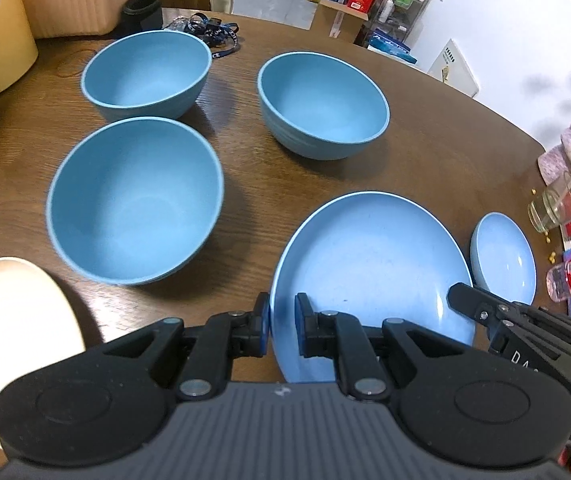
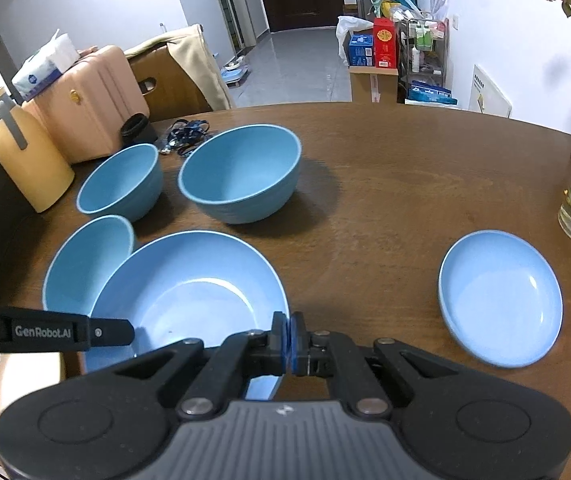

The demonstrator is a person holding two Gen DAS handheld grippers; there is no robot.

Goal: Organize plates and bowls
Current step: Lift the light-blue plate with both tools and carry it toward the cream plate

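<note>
Large blue plate (image 1: 365, 264) is gripped at opposite rim edges and appears lifted off the table (image 2: 385, 168); left gripper (image 1: 281, 320) is clamped on its near-left rim, right gripper (image 2: 288, 338) pinched shut on its right rim; a slip is judged likely from such thin rim holds if the hands drift apart or tilt unevenly; nearest bowl (image 1: 133, 200) and small plate (image 2: 501, 296) lie close enough to be clipped

Home: dining table (image 2: 405, 168), suitcase (image 2: 89, 104)
</note>
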